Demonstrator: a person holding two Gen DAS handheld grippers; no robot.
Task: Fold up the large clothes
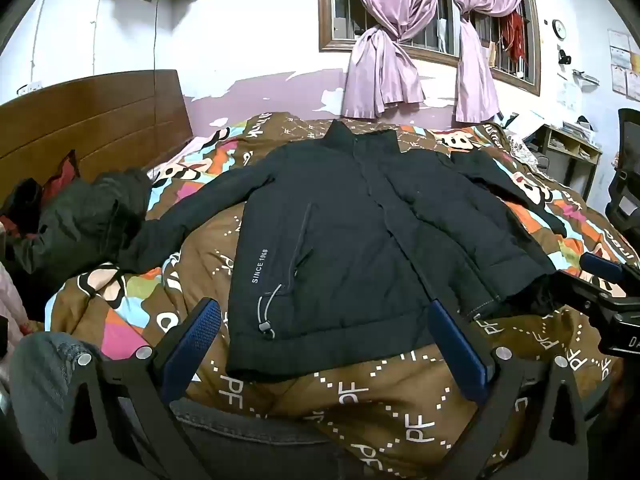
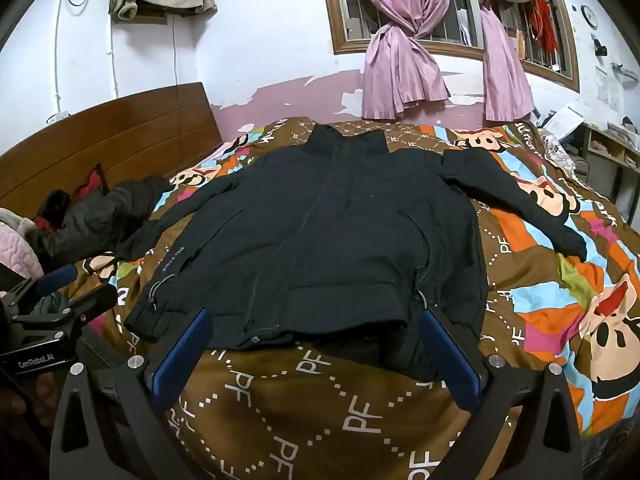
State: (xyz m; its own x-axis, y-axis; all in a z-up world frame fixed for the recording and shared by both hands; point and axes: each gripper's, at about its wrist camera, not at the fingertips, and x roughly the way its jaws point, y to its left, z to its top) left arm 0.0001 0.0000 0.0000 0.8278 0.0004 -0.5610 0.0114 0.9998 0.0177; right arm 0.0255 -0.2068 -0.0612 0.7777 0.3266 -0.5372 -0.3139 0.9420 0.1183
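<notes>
Jacket (image 1: 344, 232) flat on bed (image 1: 360, 400); left claw (image 1: 324, 344) and right claw (image 2: 320, 352) wide open, empty. Best pinching sleeves first, folding inward.

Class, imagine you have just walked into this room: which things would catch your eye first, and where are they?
A dark jacket lies spread flat, front up, sleeves out, in the middle of the bed. Under it is a loud cartoon-print quilt. Pink tied curtains hang at the window behind.
</notes>
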